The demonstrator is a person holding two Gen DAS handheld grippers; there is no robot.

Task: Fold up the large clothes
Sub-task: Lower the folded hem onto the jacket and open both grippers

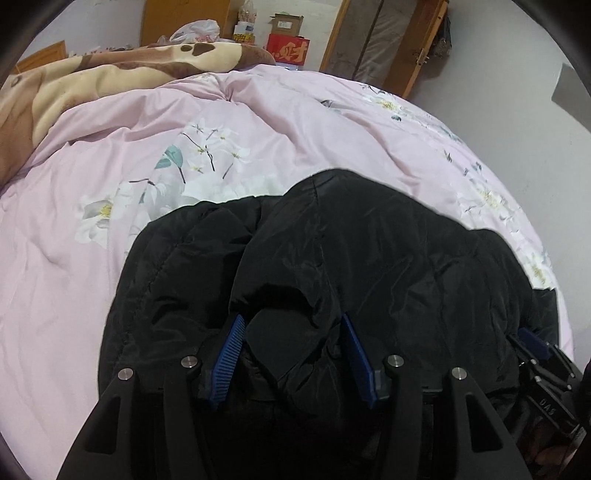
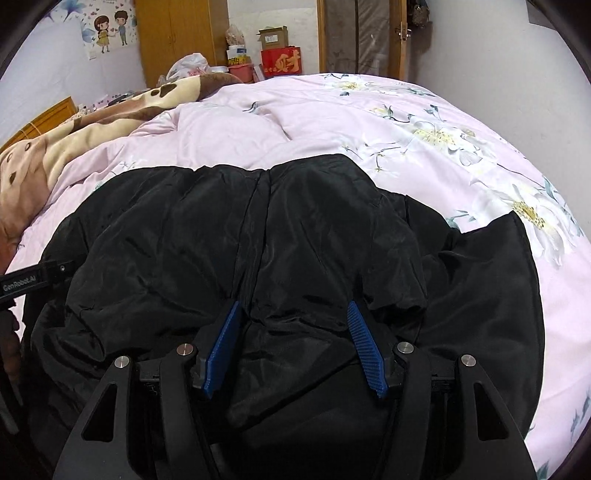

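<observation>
A large black padded jacket (image 1: 369, 251) lies on the pink floral duvet (image 1: 110, 236), bunched and partly folded. It also shows in the right wrist view (image 2: 221, 240). My left gripper (image 1: 293, 321) is open, its blue pads (image 1: 229, 354) standing on either side of a raised fold of the jacket. My right gripper (image 2: 293, 308) is open too, its blue pads (image 2: 365, 347) straddling jacket fabric near the front edge. The right gripper shows at the far right of the left wrist view (image 1: 535, 343). The left gripper's body shows at the left edge of the right wrist view (image 2: 33, 280).
A brown and cream blanket (image 1: 92, 74) lies at the bed's far left. Beyond the bed stand a red box (image 1: 288, 50), cardboard boxes, a plastic bag (image 1: 195, 31), a wooden wardrobe (image 2: 173, 37) and a door (image 2: 362, 37). The duvet (image 2: 406, 122) stretches away beyond the jacket.
</observation>
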